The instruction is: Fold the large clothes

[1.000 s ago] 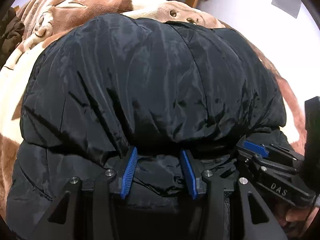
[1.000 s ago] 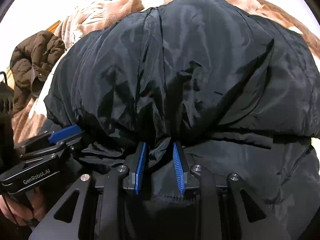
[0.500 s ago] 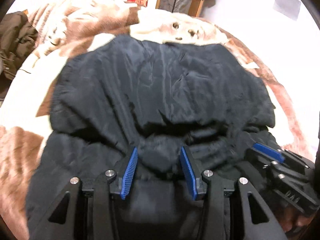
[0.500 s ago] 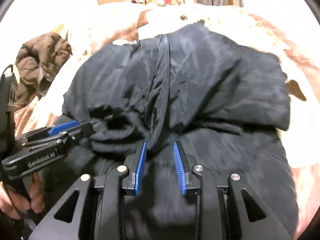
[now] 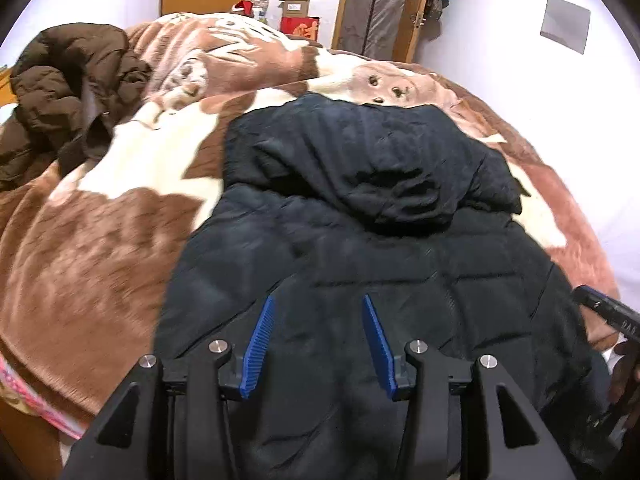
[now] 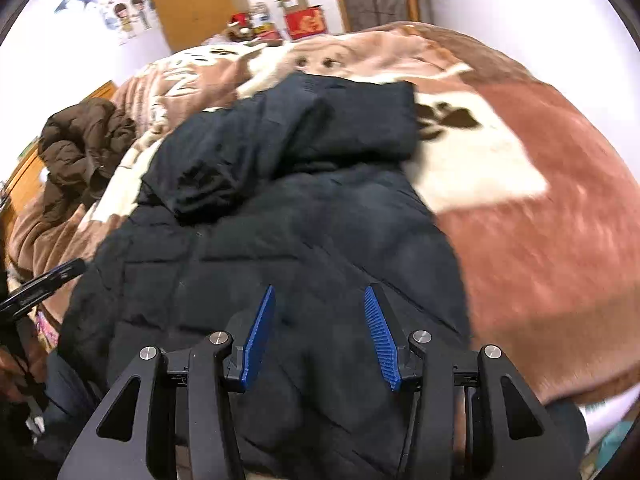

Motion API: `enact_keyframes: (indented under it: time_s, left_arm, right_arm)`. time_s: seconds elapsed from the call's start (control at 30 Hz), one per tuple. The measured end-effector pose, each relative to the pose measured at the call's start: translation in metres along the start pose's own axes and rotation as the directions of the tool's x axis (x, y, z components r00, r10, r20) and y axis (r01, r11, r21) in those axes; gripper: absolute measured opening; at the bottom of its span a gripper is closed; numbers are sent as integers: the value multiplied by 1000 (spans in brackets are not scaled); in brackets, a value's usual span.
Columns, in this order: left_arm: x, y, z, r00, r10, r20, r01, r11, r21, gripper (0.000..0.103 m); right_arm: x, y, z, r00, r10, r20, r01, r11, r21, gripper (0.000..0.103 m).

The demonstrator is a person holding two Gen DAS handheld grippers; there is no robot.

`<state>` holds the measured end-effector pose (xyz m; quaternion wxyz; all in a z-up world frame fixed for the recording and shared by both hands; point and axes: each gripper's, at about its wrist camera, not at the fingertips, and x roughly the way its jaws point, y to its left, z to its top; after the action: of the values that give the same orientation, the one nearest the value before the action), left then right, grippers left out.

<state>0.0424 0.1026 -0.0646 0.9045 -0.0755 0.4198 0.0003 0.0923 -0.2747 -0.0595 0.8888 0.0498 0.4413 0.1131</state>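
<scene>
A black quilted puffer coat (image 5: 360, 248) lies on the bed with its hood (image 5: 368, 160) folded down onto its back; it also shows in the right wrist view (image 6: 280, 240). My left gripper (image 5: 318, 340) is open and empty, raised above the coat's near part. My right gripper (image 6: 320, 332) is open and empty, also above the near part of the coat. The right gripper's body shows at the right edge of the left wrist view (image 5: 608, 316), and the left gripper's body at the left edge of the right wrist view (image 6: 40, 284).
A brown and cream plush blanket (image 5: 100, 240) covers the bed. A brown puffer jacket (image 5: 68, 92) lies bunched at the far left, also in the right wrist view (image 6: 80, 148). Boxes (image 5: 298, 16) and a doorway (image 5: 380, 4) stand beyond the bed.
Both grippers let go of the coat's hood fabric, opened and pulled back and up. The hood now lies folded on the coat's back.
</scene>
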Motion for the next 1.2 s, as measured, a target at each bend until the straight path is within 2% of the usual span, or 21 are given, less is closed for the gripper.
enact_keyframes:
  time_s: [0.17,0.33,0.37,0.4,0.43,0.7,0.8,0.87,0.9,0.93,1.0,1.03,1.07,1.1,1.2]
  left_arm:
    - [-10,30,-17,998,57,0,-57,998,-36,57]
    - [-3,60,-25,994,102,-31,-104,990,-92,58]
    - [0,65,-28,993,108,-46,-112,988,-105,58]
    - [4,70,-31,993,101,-60,-107,987,-116,59]
    - [7,72,-34,993,91,-72,-99,987,-125,59]
    - [29,70,-60,990,31,-137,-55,983,-177,65]
    - [31,65,-67,989,26,-144,-50,984,-169,66]
    - [34,65,-69,987,24,-156,-52,982,-179,66]
    - [36,66,-69,986,28,-166,-58,982,-179,66]
    - [37,65,-69,984,31,-174,-62,982,-177,64]
    - [34,61,-65,984,28,-178,-58,985,-165,43]
    - [30,58,-61,984,26,-175,-54,986,-158,36]
    - [25,57,-58,986,12,-168,-39,987,-159,26]
    - [19,56,-52,988,-11,-153,-15,985,-169,22]
    - [-8,56,-29,993,-84,-77,68,978,-198,19]
  right_arm:
    - [-7,-31,-9,999,-53,1,53,997,54,48]
    - [4,-56,-15,998,-45,-46,51,990,131,49]
    - [8,-57,-17,997,-41,-64,50,989,139,51]
    - [14,-59,-20,996,-32,-89,45,988,145,60]
    - [19,-60,-23,994,-22,-107,38,988,152,64]
    - [34,-57,-42,973,106,-204,-64,977,202,64]
    - [39,-49,-50,964,117,-237,-71,978,195,64]
    - [42,-47,-51,963,106,-246,-60,980,187,57]
    - [42,-48,-50,963,110,-245,-63,979,194,50]
    - [41,-48,-48,963,115,-242,-67,978,200,38]
    - [34,-47,-42,965,135,-223,-89,975,205,24]
    - [30,-47,-39,966,147,-214,-102,973,208,20]
    - [24,-46,-34,966,166,-199,-123,969,213,18]
    - [16,-45,-28,966,188,-178,-147,965,218,17]
    - [-8,-40,-5,966,237,-100,-212,954,212,15]
